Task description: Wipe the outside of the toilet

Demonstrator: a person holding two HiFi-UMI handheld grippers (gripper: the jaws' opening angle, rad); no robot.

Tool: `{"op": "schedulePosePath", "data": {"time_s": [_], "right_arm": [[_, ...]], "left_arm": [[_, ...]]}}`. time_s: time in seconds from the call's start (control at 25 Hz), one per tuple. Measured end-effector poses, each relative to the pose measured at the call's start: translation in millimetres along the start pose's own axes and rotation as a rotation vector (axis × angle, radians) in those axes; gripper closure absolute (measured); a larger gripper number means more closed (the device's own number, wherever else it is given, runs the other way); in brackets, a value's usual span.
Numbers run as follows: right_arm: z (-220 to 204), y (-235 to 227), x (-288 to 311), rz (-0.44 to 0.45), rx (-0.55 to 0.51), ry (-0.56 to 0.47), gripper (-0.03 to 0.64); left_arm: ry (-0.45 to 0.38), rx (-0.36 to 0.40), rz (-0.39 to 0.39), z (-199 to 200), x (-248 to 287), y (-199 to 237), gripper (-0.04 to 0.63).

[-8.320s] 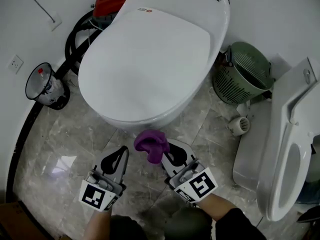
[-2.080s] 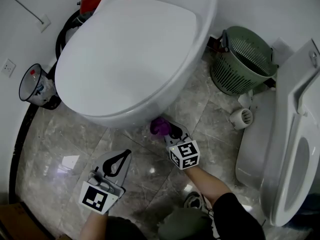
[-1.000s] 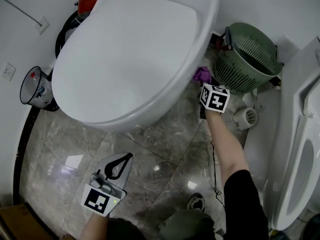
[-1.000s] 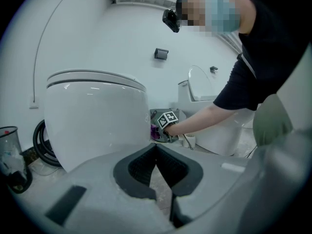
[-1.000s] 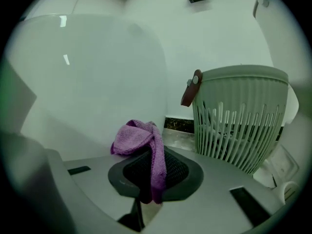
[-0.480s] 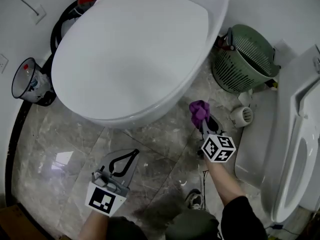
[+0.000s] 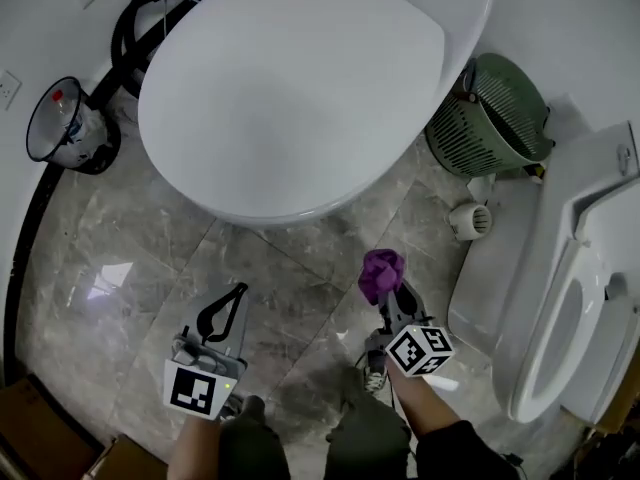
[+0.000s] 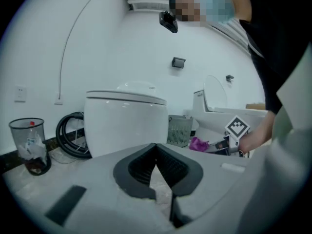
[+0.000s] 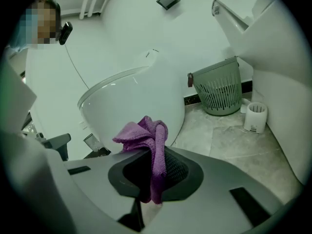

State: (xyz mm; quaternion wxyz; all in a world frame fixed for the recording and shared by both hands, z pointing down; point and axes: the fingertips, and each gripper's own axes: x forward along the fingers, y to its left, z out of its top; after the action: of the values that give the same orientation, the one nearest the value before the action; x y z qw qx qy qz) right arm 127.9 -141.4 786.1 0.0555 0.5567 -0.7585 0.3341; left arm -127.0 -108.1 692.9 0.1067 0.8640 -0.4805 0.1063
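Right gripper (image 7: 391, 292): jaws closed on a purple cloth (image 7: 381, 271). In the right gripper view the cloth (image 9: 146, 136) is pinched between the pads, bunched above the jaws with one fold hanging down through them. The grip looks secure.

Left gripper (image 7: 238, 294): the left gripper view shows the jaws brought together at the tips with nothing between them. It is held low over the marble floor (image 7: 120, 258), taking no part in the work.

Position of the cloth: in the air above the floor, in front of the toilet (image 7: 300, 78) and clear of it, with no contact with the bowl or lid. The right gripper points towards the toilet's front right flank.

Surroundings: a green basket (image 7: 490, 118) stands just beside the toilet at its right rear, and a second toilet (image 7: 570, 298) with its lid raised stands further right. A waste bin (image 7: 62, 133) stands at the left wall.

Progress: the porcelain shows no streaks, wet marks or dirt, so wiped and unwiped areas cannot be told apart. With the cloth off the surface, no stroke is under way. In my judgement the task cannot be signed off. The left flank and the rear by the basket remain to be confirmed.
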Motion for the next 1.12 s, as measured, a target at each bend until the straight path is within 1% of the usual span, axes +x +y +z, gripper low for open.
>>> {"op": "schedulePosePath", "data": {"time_s": [0.12, 0.28, 0.4, 0.52, 0.8, 1.0, 1.12], "right_arm": [[10, 25, -30, -0.025, 0.032, 0.023, 0.575], [42, 52, -71, -0.069, 0.083, 0.023, 0.575], [74, 72, -103, -0.093, 0.112, 0.024, 0.575], [112, 97, -135, -0.099, 0.123, 0.031, 0.575], [211, 158, -192, -0.071, 0.077, 0.019, 0.575], [271, 200, -220, -0.033, 0.025, 0.011, 0.575], [300, 228, -235, -0.019, 0.031, -0.006, 0.575]], "left_arm": [[0.022, -0.050, 0.042, 18, -30, 1, 0.595], [0.053, -0.089, 0.054, 52, -59, -8, 0.595], [0.055, -0.111, 0.053, 93, -73, -21, 0.595], [0.060, -0.122, 0.041, 142, -87, -34, 0.595], [0.055, -0.143, 0.034, 256, -121, -50, 0.595], [0.048, -0.147, 0.047, 319, -150, -54, 0.595], [0.042, -0.157, 0.065, 352, -172, -49, 0.595]]}}
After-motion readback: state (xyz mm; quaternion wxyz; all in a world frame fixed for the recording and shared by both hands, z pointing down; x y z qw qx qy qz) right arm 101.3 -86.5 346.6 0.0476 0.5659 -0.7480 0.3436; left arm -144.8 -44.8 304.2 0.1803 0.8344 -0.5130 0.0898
